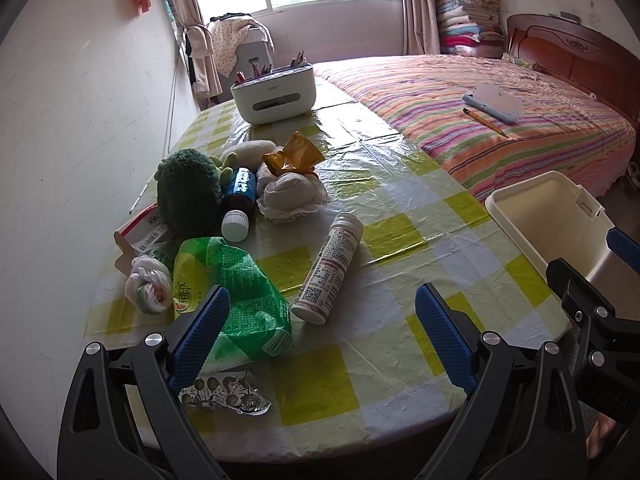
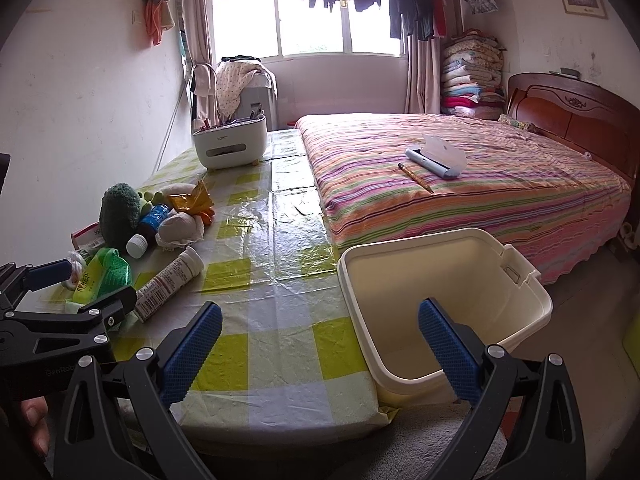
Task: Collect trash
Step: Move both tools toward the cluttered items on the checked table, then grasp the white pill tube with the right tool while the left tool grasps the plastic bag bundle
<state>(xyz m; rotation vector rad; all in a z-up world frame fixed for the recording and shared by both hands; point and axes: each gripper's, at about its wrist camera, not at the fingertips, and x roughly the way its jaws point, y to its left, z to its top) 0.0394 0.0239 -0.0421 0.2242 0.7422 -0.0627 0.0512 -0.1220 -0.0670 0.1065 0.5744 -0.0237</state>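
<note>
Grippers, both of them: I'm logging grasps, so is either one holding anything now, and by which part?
Nothing is held. The left gripper is open, above the green bag; the right gripper is open near the bin.

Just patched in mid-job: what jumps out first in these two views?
A heap of clutter on the checked table near the wall: a green plastic bag, a white tube lying on its side, a green plush. An empty cream bin stands off the table's right edge, by the striped bed. Both grippers are open.

Left gripper [image 2: 76, 280] body: partial "SenRob". Tube [image 1: 328, 268]: QR code, barcode, tiny unreadable print. Green bag [image 1: 236, 292] and red box [image 1: 140, 228]: Chinese characters, unreadable. Organizer [image 1: 274, 92] logo illegible.
</note>
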